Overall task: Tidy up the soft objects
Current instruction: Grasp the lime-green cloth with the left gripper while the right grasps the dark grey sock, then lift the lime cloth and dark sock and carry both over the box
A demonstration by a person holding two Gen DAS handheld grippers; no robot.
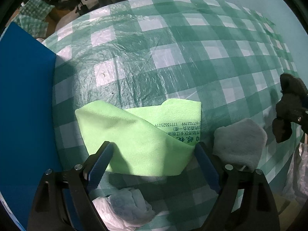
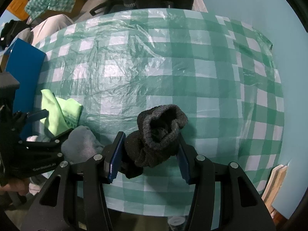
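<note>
Dark sock: knitted dark grey sock [image 2: 157, 134], bunched up, cuff open toward the camera; it sits between the two blue pads of the right gripper [image 2: 149, 156], above the checked cover near the front edge of the table.
Right gripper: both pads press on the sock from the sides, jaws about half open around it; in the left wrist view it appears at the right edge with the sock [image 1: 288, 107] hanging in it.
Green cloth: light green cloth [image 1: 134, 134], folded over, with dark printed characters on the under layer; it lies near the left edge of the table, just beside the blue board.
Left gripper: left gripper [image 1: 152, 163] points down over the cloth, jaws wide apart; the cloth lies between the fingertips, and the pads hold nothing.
Grey sock: light grey sock [image 1: 240, 144] lies just right of the green cloth, beside the left gripper's right finger.
White item: crumpled white soft thing [image 1: 125, 209] lies near the front edge, under the left gripper.
Blue board: blue board [image 1: 25, 100] along the left edge.
Table cover: green and white checked plastic cover [image 1: 173, 57], wrinkled, over the table.
</note>
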